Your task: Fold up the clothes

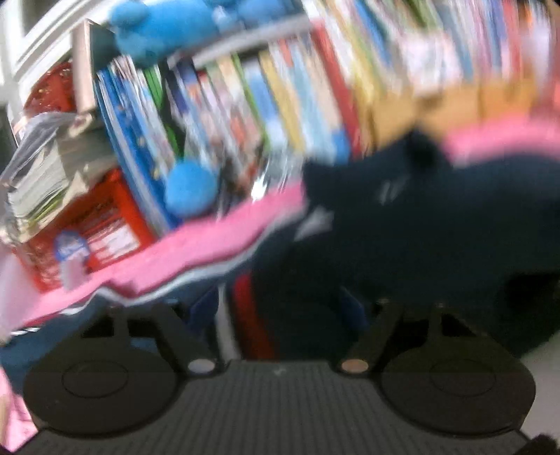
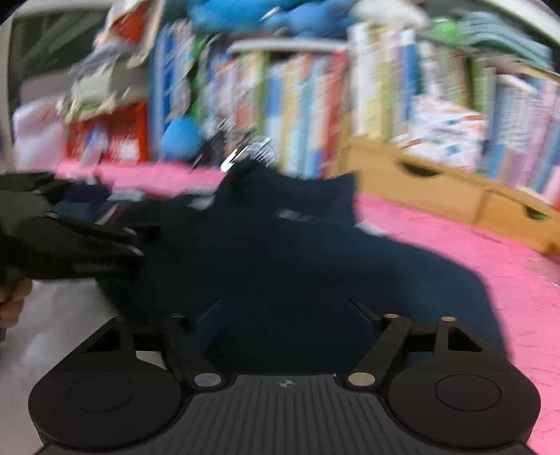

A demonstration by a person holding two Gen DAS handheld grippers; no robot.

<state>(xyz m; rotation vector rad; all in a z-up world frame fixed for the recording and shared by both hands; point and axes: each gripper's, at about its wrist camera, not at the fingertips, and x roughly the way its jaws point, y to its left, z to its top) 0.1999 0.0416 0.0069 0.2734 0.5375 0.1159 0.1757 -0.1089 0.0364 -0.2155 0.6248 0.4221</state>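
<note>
Though the left wrist view is smeared by motion, a dark navy garment (image 1: 402,224) with red and white trim lies bunched on the pink surface (image 1: 224,231) right at the left gripper (image 1: 283,301), whose jaws are buried in cloth, so I cannot tell their state. In the right wrist view, the garment sprawls before crowded bookshelves (image 2: 315,105) (blue plush toy (image 2: 182,136) among them), covering the right gripper (image 2: 283,308), jaws likewise unreadable.

Home, likely a child's room; packed books (image 2: 308,115) at 12 o'clock; blue plush toy (image 2: 266,14) above (blurred); pink cover (image 2: 472,245) at 3 o'clock; wooden drawers (image 2: 420,185).
</note>
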